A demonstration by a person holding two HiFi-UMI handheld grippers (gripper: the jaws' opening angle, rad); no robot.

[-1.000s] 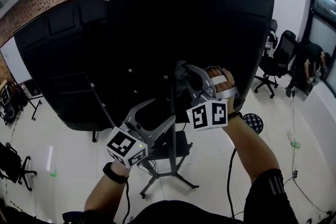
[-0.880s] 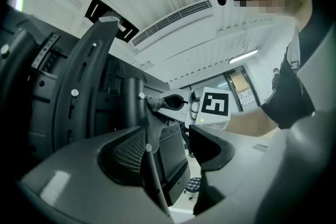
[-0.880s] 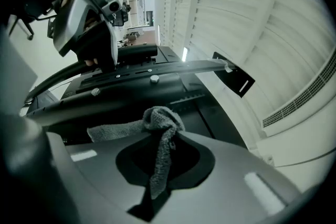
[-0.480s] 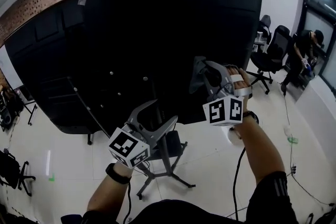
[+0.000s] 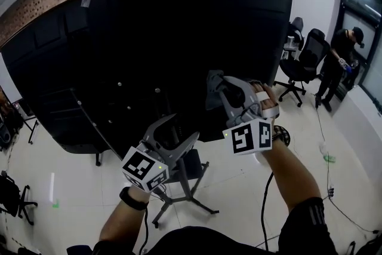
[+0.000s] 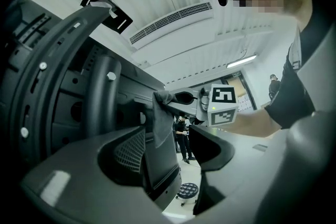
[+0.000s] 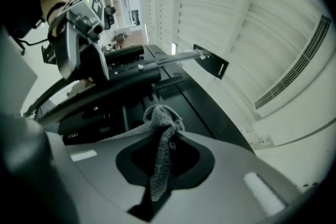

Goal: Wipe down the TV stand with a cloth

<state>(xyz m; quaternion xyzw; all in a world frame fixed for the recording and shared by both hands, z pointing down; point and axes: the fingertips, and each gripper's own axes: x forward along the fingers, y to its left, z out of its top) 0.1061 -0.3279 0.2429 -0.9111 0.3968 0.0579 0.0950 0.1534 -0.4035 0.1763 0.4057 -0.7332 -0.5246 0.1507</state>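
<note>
The TV's black back panel (image 5: 179,39) fills the head view; its stand's pole and splayed legs (image 5: 179,188) reach the white floor below. My right gripper (image 5: 216,88) is shut on a grey cloth (image 5: 212,91) held against the lower back of the TV, right of the pole. In the right gripper view the cloth (image 7: 163,139) hangs bunched between the closed jaws. My left gripper (image 5: 173,135) is open and empty, low beside the pole. The left gripper view shows the stand column (image 6: 102,97), the cloth (image 6: 163,115) and the right gripper (image 6: 181,98) beyond my open left gripper (image 6: 176,139).
Black office chairs (image 5: 304,65) stand at the right, with a person (image 5: 341,57) beyond them near a window. A round stool (image 5: 286,138) sits on the floor behind my right arm. Cables trail across the floor (image 5: 262,200). Another chair (image 5: 11,188) is at the lower left.
The right gripper, with the cloth, swung right along the TV's back, then came back left and slightly down. The left gripper has stayed open in about the same place.
</note>
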